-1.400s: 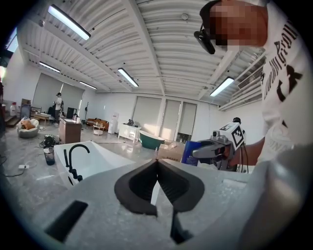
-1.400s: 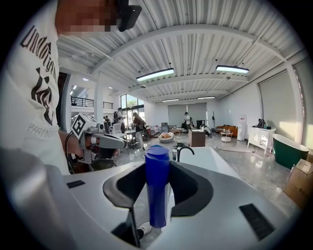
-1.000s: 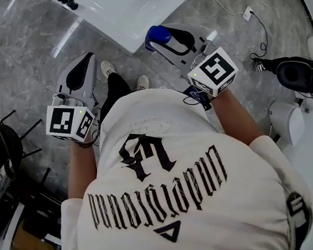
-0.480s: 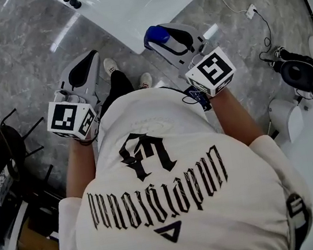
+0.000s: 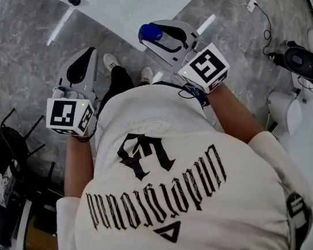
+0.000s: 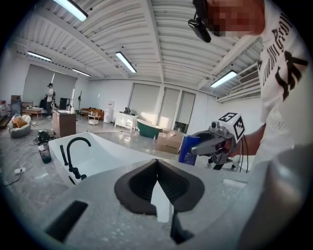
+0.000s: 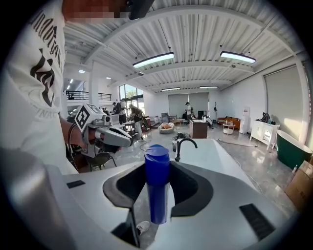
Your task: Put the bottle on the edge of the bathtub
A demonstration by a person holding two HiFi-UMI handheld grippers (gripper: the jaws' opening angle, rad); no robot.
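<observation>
One blue bottle point(image 7: 157, 195) stands upright, cap up, clamped in right tool point(image 7: 156, 171); left tool point(image 6: 157, 168) closed.

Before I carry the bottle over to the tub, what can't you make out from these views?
- Head view: only the cap of the bottle shows; the right gripper covers the rest.
- Head view: the bathtub is cut off by the top edge, so its far rim is unseen.
- Right gripper view: the tub's near end is hidden behind the gripper body and bottle.
- Left gripper view: the bottle's print is too small to read.
</observation>
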